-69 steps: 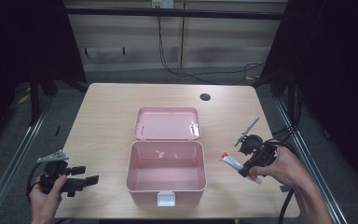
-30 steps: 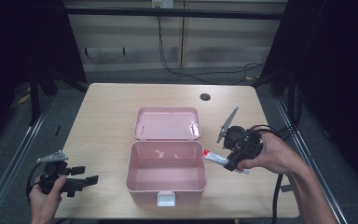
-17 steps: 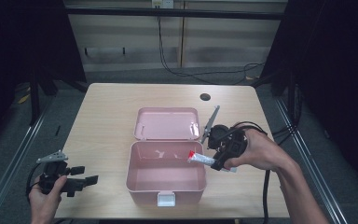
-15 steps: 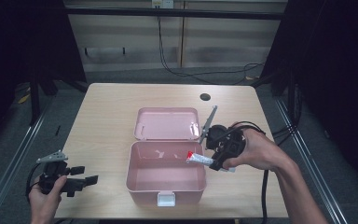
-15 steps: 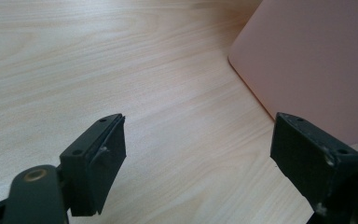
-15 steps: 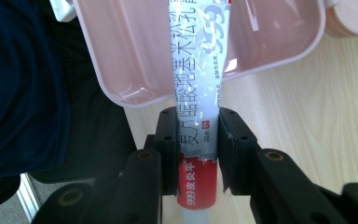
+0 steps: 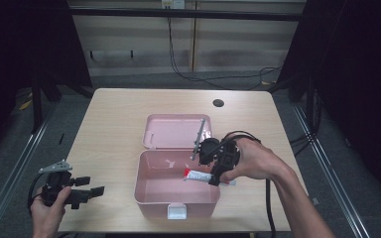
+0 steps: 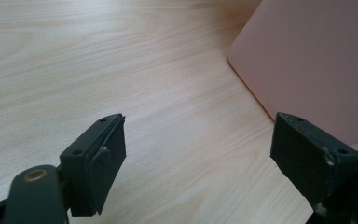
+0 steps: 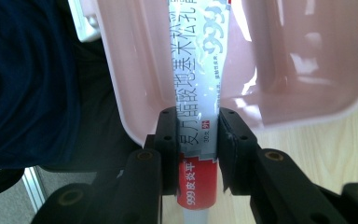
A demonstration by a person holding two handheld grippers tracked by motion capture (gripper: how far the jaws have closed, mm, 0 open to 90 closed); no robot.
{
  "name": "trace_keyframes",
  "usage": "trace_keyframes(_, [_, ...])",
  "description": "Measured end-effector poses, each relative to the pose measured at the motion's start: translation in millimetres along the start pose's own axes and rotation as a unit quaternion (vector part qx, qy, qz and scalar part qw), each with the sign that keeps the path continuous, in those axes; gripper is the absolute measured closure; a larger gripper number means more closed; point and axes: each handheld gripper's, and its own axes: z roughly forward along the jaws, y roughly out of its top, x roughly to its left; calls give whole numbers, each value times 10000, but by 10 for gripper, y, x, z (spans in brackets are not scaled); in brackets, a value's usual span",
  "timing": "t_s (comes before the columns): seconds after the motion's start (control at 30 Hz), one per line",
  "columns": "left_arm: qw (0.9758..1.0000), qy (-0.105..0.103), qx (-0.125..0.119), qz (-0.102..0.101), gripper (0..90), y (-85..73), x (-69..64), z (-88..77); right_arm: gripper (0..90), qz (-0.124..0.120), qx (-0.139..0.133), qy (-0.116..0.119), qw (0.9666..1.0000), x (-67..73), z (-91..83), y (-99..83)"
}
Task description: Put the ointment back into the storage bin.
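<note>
Over the open pink box (image 7: 176,186) at the middle of the counter (image 7: 114,124), the right claw (image 7: 213,178) holds a white tube (image 7: 203,176) with a red end, its pads closed on the tube near the crimped tail, as the right gripper view confirms (image 9: 193,140). The tube's long axis runs roughly level and crosswise, pointing from the claw toward the box's interior; its free end hangs above the box's right half, apart from the floor of the box. The coming move likely turns on this relation: the tube lies directly ahead of the right claw and above the cavity, so a short descent and release should seat it inside. The box's right wall sits just under the claw and is the edge most likely to be struck; the raised lid (image 7: 176,131) lies flat behind, leaving open room leftward within the box. The left claw (image 7: 92,191) rests well apart at the counter's near left corner, jaws wide and empty, aimed at the box's side wall (image 8: 307,60).
</note>
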Motion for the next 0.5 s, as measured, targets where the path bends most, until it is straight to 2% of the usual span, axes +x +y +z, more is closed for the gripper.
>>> trace_keyframes(0.17, [10000, -3, 5, 0, 180, -1, 1, 1, 717, -231, 177, 52, 9996, 2, 105, 174])
trace_keyframes(0.5, [10000, -10, -2, 1, 180, -1, 0, -1, 717, -363, 158, 145, 9991, -4, 216, 384])
